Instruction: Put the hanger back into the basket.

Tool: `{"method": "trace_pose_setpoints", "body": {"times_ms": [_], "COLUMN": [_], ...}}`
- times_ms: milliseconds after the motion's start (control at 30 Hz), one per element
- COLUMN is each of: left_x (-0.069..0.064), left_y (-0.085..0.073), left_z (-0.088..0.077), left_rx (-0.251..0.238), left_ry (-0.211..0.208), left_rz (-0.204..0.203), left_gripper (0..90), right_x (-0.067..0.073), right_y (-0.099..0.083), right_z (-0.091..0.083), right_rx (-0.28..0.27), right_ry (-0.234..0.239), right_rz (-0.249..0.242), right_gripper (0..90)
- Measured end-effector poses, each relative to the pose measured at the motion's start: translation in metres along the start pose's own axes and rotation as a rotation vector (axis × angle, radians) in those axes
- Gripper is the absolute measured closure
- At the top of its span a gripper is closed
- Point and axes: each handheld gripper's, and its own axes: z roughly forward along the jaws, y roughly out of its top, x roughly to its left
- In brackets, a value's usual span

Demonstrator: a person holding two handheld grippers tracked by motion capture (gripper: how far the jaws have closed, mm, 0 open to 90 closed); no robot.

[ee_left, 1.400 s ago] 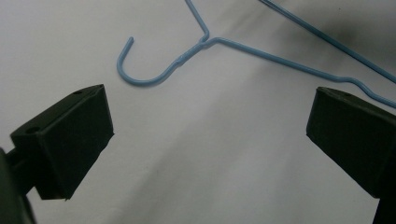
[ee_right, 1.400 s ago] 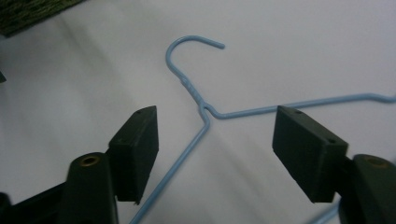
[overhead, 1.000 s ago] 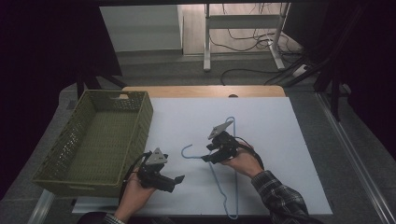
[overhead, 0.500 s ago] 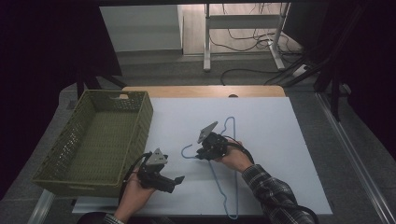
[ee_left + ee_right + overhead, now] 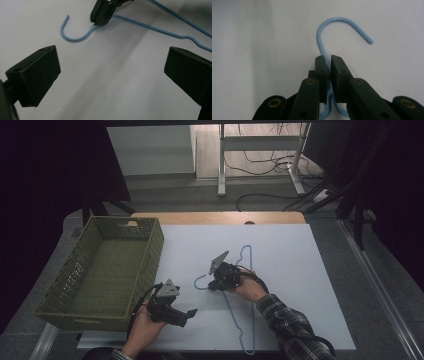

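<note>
A white surface (image 5: 310, 270) carries everything. At its left edge stands a green woven basket (image 5: 102, 270), open at the top. To the right of the basket, near the middle of the surface, a blue wire hanger (image 5: 247, 251) lies flat, its hook (image 5: 342, 23) pointing left toward the basket and its long body running toward the near edge. The right tongs (image 5: 216, 284) have just been closing and now pinch the hanger's neck just behind the hook, the wire caught between the two black pads. The left tongs (image 5: 191, 312) rest near the basket's near right corner, spread wide, with only bare surface between them, apart from the hook.
</note>
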Motion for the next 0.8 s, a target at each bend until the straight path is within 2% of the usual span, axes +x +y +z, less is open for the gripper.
{"method": "trace_pose_setpoints", "body": {"times_ms": [167,333,367,400,433,633,733,800], "left_x": [0.001,0.004,0.005,0.005,0.007,0.011,0.018,0.021], "left_y": [0.001,0.002,0.003,0.003,0.006,0.020,0.033,0.036], "left_z": [0.000,0.000,0.000,0.000,0.001,0.009,0.023,0.028], "left_rx": [-0.008,-0.010,-0.008,-0.008,-0.005,0.001,0.034,0.047], "left_ry": [-0.013,-0.021,-0.026,-0.026,-0.019,-0.044,-0.014,-0.006], "left_rz": [-0.034,-0.066,-0.093,-0.093,-0.114,-0.114,-0.100,-0.104], "left_gripper": [0.3,0.9,1.4,1.5,1.6,2.2,3.0,3.2], "right_x": [0.001,0.002,0.002,0.003,0.003,0.006,0.007,0.007], "right_y": [0.000,0.001,0.001,0.001,0.001,-0.001,-0.001,-0.001], "right_z": [-0.001,-0.007,-0.012,-0.013,-0.016,-0.025,-0.029,-0.030], "right_rx": [-0.002,-0.017,-0.029,-0.037,-0.041,-0.065,-0.076,-0.075], "right_ry": [-0.002,-0.009,-0.012,-0.007,-0.011,-0.016,-0.019,-0.023], "right_rz": [-0.035,-0.034,-0.038,-0.036,-0.037,-0.033,-0.030,-0.032], "right_gripper": [85.0,85.1,85.1,85.1,85.1,85.1,85.1,85.1]}}
